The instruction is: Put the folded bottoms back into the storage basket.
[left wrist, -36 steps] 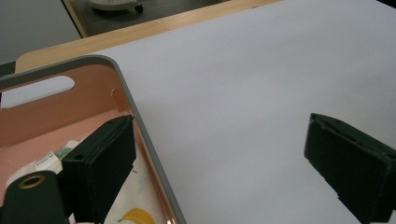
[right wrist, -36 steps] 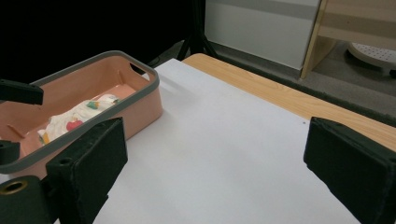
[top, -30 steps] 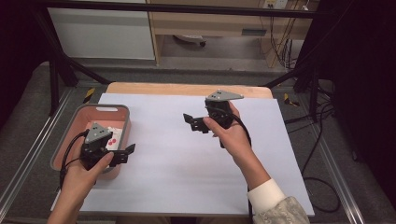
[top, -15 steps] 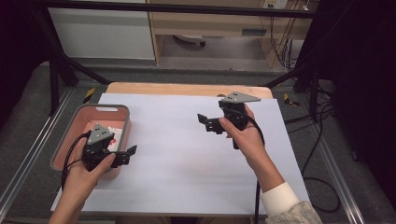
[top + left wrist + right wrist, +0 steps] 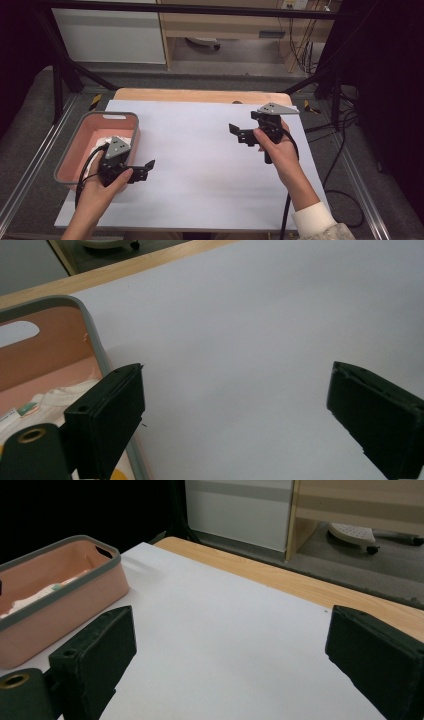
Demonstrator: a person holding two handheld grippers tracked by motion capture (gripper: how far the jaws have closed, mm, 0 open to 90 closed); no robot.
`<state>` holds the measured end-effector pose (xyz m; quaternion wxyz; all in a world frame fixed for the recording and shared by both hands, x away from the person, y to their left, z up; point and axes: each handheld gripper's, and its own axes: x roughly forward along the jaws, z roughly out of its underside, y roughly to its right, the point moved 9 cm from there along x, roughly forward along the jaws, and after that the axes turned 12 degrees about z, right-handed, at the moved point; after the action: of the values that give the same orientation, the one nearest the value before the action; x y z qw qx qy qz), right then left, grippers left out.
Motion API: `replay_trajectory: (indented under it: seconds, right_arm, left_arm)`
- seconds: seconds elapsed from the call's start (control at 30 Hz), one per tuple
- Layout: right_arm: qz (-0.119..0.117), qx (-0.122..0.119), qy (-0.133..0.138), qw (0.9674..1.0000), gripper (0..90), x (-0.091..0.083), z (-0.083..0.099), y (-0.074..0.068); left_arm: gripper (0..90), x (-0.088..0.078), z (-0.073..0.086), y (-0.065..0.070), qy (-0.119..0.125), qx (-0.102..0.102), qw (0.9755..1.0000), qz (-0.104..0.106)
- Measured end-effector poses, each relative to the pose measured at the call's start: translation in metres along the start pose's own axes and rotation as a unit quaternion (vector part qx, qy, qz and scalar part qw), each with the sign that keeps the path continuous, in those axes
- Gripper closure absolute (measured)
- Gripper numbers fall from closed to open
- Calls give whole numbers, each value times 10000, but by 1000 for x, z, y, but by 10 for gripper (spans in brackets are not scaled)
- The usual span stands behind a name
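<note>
Both your tongs are wide apart and hold nothing. The white cloth [image 5: 100, 141] lies in the pink bin [image 5: 85, 131] beside your left tongs [image 5: 145, 167]; your right tongs [image 5: 237, 132] hover over the bare desk [image 5: 200, 165]. Taking it out is not begun, I think.

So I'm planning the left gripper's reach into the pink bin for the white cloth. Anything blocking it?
Only the grey-rimmed pink plastic bin's near wall lies between the open left gripper and the white folded cloth inside.
</note>
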<state>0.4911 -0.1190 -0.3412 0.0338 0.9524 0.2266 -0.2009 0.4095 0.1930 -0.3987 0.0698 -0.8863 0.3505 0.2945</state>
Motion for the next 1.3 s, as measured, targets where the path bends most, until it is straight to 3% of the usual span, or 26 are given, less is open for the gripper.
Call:
replay_trajectory:
  seconds: [0.33, 0.83, 1.3]
  right_arm:
    - [153, 177, 21, 9997, 67, -12, 13, 23]
    - [493, 455, 54, 9977, 73, -35, 35, 64]
    - [732, 627, 30, 9953, 71, -54, 68, 87]
  left_arm:
    - [88, 15, 5, 13, 12, 39, 10000, 58]
    - [88, 21, 10, 17, -26, 10, 9999, 106]
    - [88, 22, 13, 17, 4, -50, 9998, 175]
